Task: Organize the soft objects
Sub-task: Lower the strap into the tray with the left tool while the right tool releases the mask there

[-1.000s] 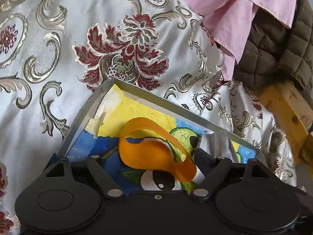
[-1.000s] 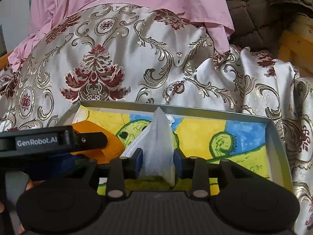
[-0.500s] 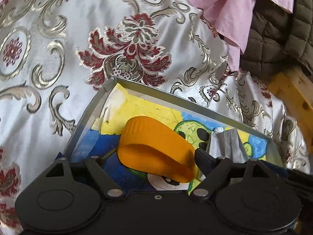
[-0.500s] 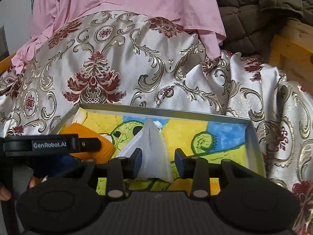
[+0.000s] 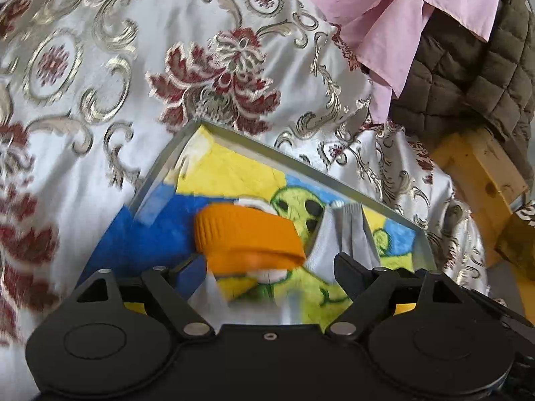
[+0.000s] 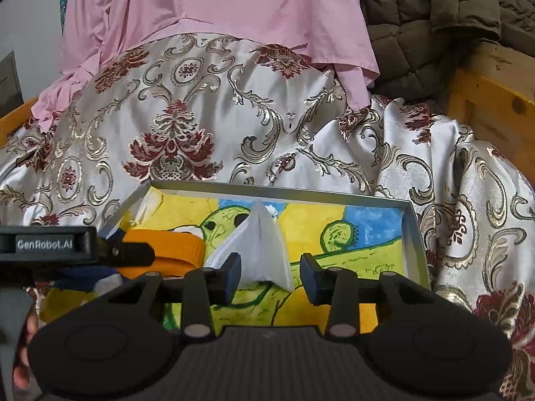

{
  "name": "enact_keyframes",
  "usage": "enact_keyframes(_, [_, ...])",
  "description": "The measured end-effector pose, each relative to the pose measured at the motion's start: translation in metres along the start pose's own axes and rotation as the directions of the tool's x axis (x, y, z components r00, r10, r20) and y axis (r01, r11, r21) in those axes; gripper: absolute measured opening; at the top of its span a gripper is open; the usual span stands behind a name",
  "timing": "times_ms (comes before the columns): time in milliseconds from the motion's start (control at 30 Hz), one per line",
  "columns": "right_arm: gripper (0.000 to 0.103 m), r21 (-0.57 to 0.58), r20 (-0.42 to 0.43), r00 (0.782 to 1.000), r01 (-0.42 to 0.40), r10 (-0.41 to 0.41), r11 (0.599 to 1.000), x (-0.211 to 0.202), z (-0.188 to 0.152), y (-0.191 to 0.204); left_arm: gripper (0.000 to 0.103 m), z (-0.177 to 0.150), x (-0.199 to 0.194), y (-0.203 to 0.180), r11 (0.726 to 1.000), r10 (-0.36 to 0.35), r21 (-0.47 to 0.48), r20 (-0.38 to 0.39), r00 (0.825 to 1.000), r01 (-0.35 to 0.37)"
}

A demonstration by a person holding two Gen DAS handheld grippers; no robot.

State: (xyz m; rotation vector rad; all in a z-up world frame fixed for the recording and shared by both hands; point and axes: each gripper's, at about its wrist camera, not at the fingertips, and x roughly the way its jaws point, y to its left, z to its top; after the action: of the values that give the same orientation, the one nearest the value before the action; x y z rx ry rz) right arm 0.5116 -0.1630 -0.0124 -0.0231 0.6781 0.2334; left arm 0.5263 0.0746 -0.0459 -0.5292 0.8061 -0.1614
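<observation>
Tray (image 6: pixel 413 230) with painted cartoon lining, set on brocade cloth (image 6: pixel 207 107).

Orange band (image 5: pixel 247 235) lying in tray's left part, just ahead of left gripper (image 5: pixel 269 265), jaws spread wide and not touching it. Grey face mask (image 6: pixel 264 244) standing tented mid-tray, between parted fingers of right gripper (image 6: pixel 270 274), touching the left pad, apart from the right. Pink garment (image 6: pixel 214 3) and quilted jacket (image 6: pixel 431 13) behind.

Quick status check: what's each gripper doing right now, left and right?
Left gripper: open, orange band lying loose between the jaws.
Right gripper: open, white mask standing free between the jaws.
</observation>
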Motion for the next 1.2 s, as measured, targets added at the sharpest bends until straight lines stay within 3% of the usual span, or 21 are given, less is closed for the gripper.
enact_keyframes(267, [0.058, -0.014, -0.016, 1.0, -0.012, 0.012, 1.0, -0.005, -0.014, 0.012, 0.095, -0.003, -0.007, 0.016, 0.999, 0.025, -0.05, 0.051, 0.998, -0.022])
enact_keyframes(533, [0.06, -0.003, -0.019, 1.0, 0.005, -0.005, 1.0, 0.009, -0.016, 0.005, 0.096, 0.011, 0.026, 0.008, 0.999, 0.032, -0.007, 0.131, 0.991, -0.031])
enact_keyframes(900, [0.062, 0.033, -0.01, 1.0, -0.027, 0.028, 0.999, 0.012, -0.018, -0.005, 0.101, 0.017, 0.064, 0.003, 0.995, -0.022, 0.103, 0.08, 0.997, 0.013])
enact_keyframes(1200, [0.066, 0.034, 0.011, 0.999, -0.047, 0.046, 0.998, -0.004, -0.018, -0.006, 0.1, 0.014, 0.048, 0.002, 0.993, -0.022, 0.114, 0.108, 0.994, 0.009])
